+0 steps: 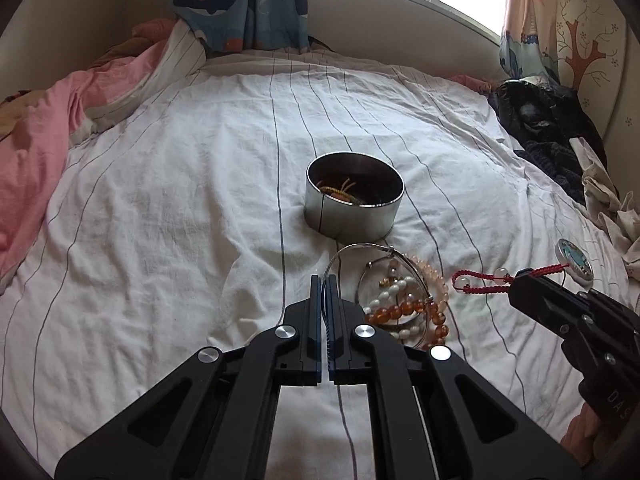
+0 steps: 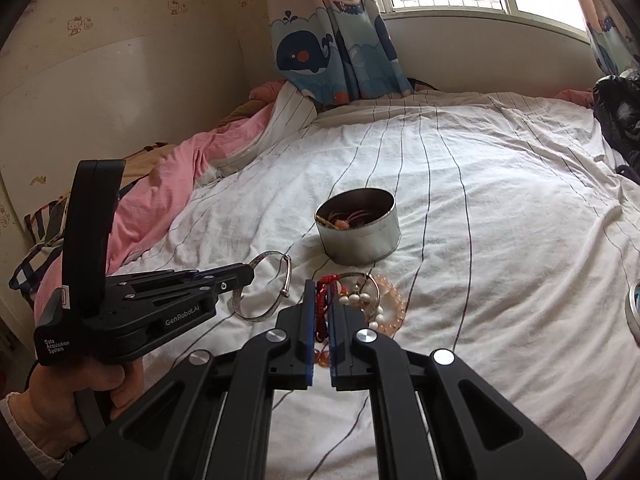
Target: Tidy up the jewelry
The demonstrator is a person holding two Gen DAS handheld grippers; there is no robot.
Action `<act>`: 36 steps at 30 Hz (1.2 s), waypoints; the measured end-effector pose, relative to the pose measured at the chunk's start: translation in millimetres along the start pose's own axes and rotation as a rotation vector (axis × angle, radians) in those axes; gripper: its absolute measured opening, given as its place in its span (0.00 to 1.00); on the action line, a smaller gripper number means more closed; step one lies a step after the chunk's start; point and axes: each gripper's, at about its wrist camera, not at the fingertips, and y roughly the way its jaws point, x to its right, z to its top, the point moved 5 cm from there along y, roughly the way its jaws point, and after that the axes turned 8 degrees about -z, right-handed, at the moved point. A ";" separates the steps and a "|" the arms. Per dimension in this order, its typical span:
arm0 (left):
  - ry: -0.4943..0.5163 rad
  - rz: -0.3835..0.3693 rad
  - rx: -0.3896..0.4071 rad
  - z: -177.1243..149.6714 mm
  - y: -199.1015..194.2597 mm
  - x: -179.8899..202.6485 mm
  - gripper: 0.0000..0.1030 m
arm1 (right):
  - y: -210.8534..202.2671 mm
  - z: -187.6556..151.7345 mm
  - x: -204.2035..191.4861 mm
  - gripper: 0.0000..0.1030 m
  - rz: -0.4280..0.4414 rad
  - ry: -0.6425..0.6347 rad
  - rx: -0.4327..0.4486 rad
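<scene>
Tin (image 1: 354, 200) and held pieces set the geometry: the open round metal tin stands on the striped bed sheet (image 1: 160, 200) straight ahead of both grippers, beyond the small heap of loose jewelry, with a few cords and beads already inside. The left gripper (image 1: 325, 280) has its jaws clenched on the rim of a thin silver bangle (image 2: 264, 288); in the right wrist view the ring hangs from those tips, mostly clear of the sheet, its plane tilted and facing roughly sideways. The right gripper (image 2: 320, 292) has its jaws pressed on a red braided cord bracelet (image 1: 484, 282), which trails leftward from the tips with two clear beads on it, its long axis running across the bed, not toward the tin. Between the two grippers and the tin lies the remaining heap: a beaded bracelet of amber beads (image 1: 404, 308), a white bead string (image 1: 390, 294) and a second silver bangle (image 1: 396, 300), touching and overlapping. The left gripper looks nearer the tin's line, the right one further off to the side, near a round lid-like disc (image 1: 576, 260) on the sheet. Judging by this, both pieces need carrying forward over the heap and over the tin's rim.
</scene>
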 end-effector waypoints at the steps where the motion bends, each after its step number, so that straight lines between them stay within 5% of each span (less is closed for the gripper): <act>1: -0.005 0.002 0.011 5.9 0.8 0.1 0.02 | 2.6 5.5 -0.4 0.06 -0.001 -0.005 0.011; 15: -0.043 -0.003 0.042 75.7 64.0 -5.5 0.02 | 78.9 74.3 3.7 0.06 -0.019 -0.056 0.051; 20: -0.039 0.027 -0.054 78.2 102.9 -15.8 0.07 | 135.7 80.8 22.9 0.12 -0.023 -0.019 -0.097; 25: 0.017 0.059 -0.043 67.9 88.2 -13.8 0.18 | 131.5 79.9 25.0 0.27 -0.008 -0.029 -0.096; 36: 0.048 0.104 -0.048 31.7 42.0 -8.0 0.28 | 81.0 40.9 24.6 0.32 -0.021 0.015 -0.117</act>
